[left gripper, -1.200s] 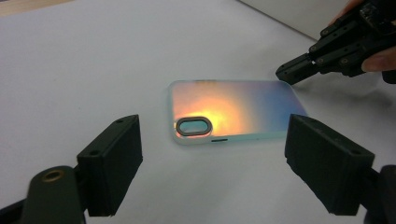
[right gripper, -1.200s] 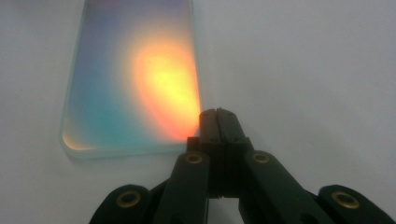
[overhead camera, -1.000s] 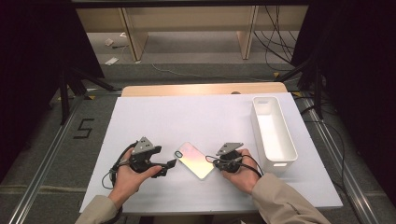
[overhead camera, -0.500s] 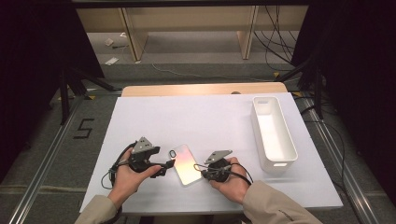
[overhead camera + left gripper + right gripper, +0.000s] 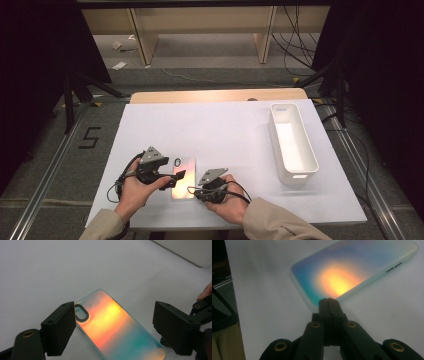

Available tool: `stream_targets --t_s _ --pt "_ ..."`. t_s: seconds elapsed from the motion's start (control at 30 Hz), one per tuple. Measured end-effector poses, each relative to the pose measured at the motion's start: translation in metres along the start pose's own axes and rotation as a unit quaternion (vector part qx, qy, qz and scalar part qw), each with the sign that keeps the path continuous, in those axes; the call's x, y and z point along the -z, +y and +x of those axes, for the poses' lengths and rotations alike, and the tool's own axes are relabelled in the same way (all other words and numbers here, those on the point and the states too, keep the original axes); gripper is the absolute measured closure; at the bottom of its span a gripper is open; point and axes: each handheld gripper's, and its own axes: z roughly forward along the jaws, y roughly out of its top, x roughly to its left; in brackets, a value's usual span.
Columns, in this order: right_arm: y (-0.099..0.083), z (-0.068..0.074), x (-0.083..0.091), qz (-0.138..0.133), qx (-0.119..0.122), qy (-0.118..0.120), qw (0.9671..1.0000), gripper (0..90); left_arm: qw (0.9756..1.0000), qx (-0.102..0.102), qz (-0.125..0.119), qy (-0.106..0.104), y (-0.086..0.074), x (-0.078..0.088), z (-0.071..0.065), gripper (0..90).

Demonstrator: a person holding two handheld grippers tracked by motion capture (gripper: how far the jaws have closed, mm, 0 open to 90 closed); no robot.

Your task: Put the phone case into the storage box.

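An iridescent phone case point(image 5: 183, 176) lies flat on the white table point(image 5: 225, 125) near the front edge, its camera cutout at the far end. My left gripper point(image 5: 173, 176) is open. In the left gripper view its jaws stand on either side of the case point(image 5: 110, 315), with the left gripper point(image 5: 118, 326) low over the cutout end. My right gripper point(image 5: 198, 191) is shut, just right of the case's near end. In the right gripper view the closed tips of the right gripper point(image 5: 329, 301) meet the long edge of the case point(image 5: 352, 270), with nothing between them.
A long white bin point(image 5: 292, 142) stands at the right of the table, its inside bare. A wooden strip point(image 5: 215, 95) runs along the far edge. Both hands work close to the table's front edge. The dark floor and rails surround the table.
The case has slid left and turned from a diagonal to lie lengthwise. My right gripper moved left and nearer the front edge along with it. The left gripper has barely moved.
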Motion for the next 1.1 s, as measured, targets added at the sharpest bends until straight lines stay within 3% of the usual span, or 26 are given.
stream_targets --t_s 0.3,0.63,0.8,0.87,0.9,0.93,0.97,1.03,1.1 --pt "0.008 0.005 -0.017 -0.023 0.019 0.022 0.9993 88.7 1.0000 0.004 0.004 0.006 -0.001 0.000 0.001 17.2" --pt "0.009 0.000 -0.012 -0.036 0.026 0.027 0.9987 85.2 0.9999 0.006 0.006 0.006 0.000 0.001 0.001 16.3" --pt "0.009 -0.018 0.011 -0.047 0.020 -0.002 0.9987 79.9 0.9999 0.011 0.006 0.007 0.000 0.002 0.002 15.6" --pt "0.005 -0.033 0.030 -0.063 0.009 -0.022 0.9977 75.3 0.9999 0.013 0.004 0.008 0.000 0.003 0.002 14.5" --pt "0.005 -0.033 0.030 -0.063 0.009 -0.022 0.9977 75.3 0.9999 0.013 0.004 0.008 0.000 0.003 0.002 14.0" --pt "0.004 -0.037 0.035 -0.068 0.009 -0.026 0.9973 73.7 0.9999 0.015 0.003 0.006 0.000 0.003 0.002 14.0" --pt "0.000 -0.049 0.051 -0.083 0.002 -0.036 0.9959 68.5 0.9998 0.016 0.003 0.006 0.001 0.003 0.002 12.1" --pt "-0.002 -0.053 0.056 -0.089 0.001 -0.040 0.9952 66.3 0.9999 0.015 0.002 0.005 0.001 0.003 0.002 11.6" --pt "-0.009 -0.062 0.073 -0.106 -0.006 -0.049 0.9932 61.5 0.9999 0.015 0.001 0.003 0.001 0.003 0.001 11.3"
